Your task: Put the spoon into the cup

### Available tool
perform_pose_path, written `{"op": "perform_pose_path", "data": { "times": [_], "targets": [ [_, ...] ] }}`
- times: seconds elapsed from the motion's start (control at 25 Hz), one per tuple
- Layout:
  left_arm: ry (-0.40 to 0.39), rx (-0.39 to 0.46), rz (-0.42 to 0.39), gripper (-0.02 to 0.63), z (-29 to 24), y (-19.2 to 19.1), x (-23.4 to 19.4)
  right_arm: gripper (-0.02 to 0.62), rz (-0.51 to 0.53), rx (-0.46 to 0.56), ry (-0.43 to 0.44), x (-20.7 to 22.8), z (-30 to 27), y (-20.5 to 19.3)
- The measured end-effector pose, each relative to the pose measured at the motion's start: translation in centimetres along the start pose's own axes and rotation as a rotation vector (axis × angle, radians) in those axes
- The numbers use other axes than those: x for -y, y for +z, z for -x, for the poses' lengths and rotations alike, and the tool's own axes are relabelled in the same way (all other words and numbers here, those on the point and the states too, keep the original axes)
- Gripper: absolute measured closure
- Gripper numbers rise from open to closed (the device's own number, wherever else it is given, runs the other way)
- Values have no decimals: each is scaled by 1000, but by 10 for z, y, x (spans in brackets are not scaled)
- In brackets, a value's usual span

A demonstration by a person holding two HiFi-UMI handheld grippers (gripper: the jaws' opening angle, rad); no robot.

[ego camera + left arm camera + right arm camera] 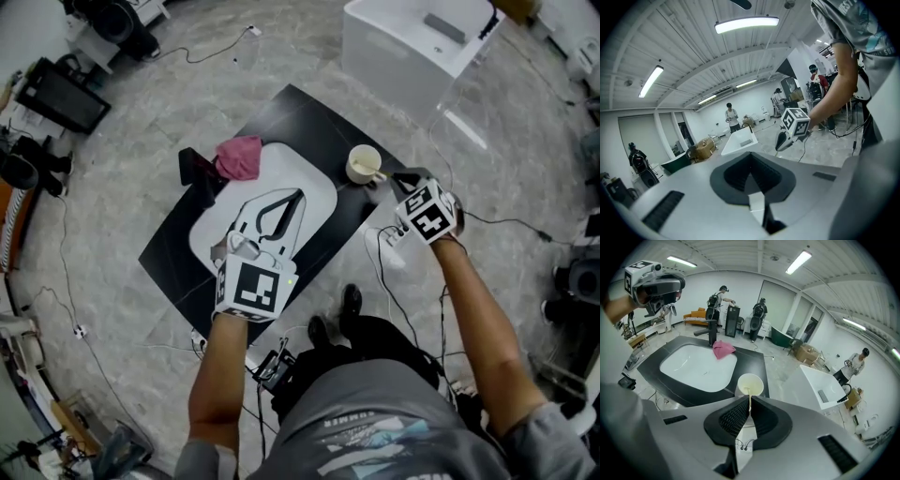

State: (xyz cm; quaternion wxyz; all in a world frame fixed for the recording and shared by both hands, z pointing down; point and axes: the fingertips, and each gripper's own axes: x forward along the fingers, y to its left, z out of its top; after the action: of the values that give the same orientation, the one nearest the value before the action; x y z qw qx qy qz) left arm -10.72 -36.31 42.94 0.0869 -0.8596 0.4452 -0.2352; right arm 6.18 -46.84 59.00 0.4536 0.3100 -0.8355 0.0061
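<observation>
one spoon (748, 391), one cup (757, 382), one pink cloth (240, 157); right tongs (749, 398) clamp the spoon, left tongs (751, 157) closed, empty; black tabletop (309, 112), grey stone floor (131, 178).

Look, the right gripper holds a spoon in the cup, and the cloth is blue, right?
No, the cloth is pink, as the right gripper view shows. The right gripper does hold the spoon in the cup.

Smooth cream cup (750, 384) and spoon (749, 398), plastic-looking. Basin (693, 366) glossy white, counter (309, 112) around it matt black. Pink rag (240, 157) is soft cloth; floor (141, 141) grey stone look.
</observation>
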Motion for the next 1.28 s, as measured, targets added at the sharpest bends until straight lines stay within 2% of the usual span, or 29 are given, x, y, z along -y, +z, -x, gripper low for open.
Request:
{"op": "perform_pose_path", "data": {
  "times": [0.36,0.68,0.92,1.28],
  "targets": [
    [31,29,-22,604,33,5,-2,560,41,33,-39,-6,26,23],
    [55,77,-77,604,80,28,-5,560,66,93,-107,-12,82,54],
    [50,105,-128,604,118,46,5,561,75,199,-154,-31,141,89],
    [48,159,-155,604,172,73,29,563,137,397,-118,-106,246,142]
  ]
}}
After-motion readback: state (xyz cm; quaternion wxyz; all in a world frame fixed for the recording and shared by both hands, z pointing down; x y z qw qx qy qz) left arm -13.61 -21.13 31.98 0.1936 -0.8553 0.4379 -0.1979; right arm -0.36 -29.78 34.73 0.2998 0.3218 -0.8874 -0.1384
